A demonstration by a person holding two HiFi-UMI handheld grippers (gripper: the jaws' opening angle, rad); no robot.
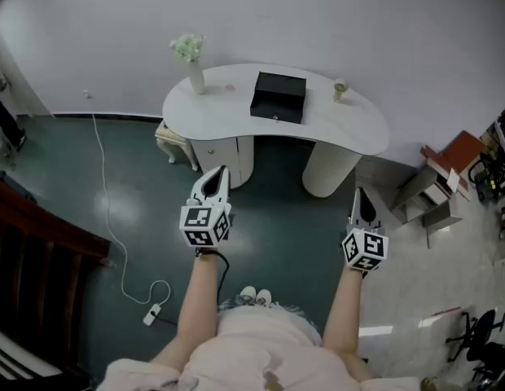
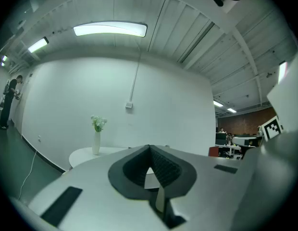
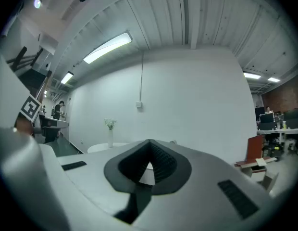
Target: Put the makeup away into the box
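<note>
Makeup we cannot pick out for certain: a small pale object (image 1: pixel 340 90) stands near the right end of the table (image 1: pixel 228 114), toward its far edge, and it is too small for us to tell what it is. The black box (image 1: pixel 278 96) sits at the middle of the table, nearer the curved-in near edge than the far one, and its lid looks shut. A white vase (image 1: pixel 195 76) with pale flowers stands near the table's left end, well apart from the box. The table is white and kidney-shaped, with its far edge close to a white wall (image 1: pixel 318 15).

We stand well back from the table on a dark green floor (image 1: pixel 65 169). Our left tool (image 1: pixel 219 172) is held level over that floor, pointing toward the table. In the left gripper view its jaws meet at the tips with nothing between them. Our right tool (image 1: pixel 360 192) is held level too, well apart from the left one and a little nearer to us, and its jaws are likewise closed on nothing. Neither tool touches anything.

A small pale stool (image 1: pixel 173 139) is tucked under the table's left end. A white cable (image 1: pixel 106 218) trails across the floor to our left and ends in a small white block (image 1: pixel 152 314) near our feet.
</note>
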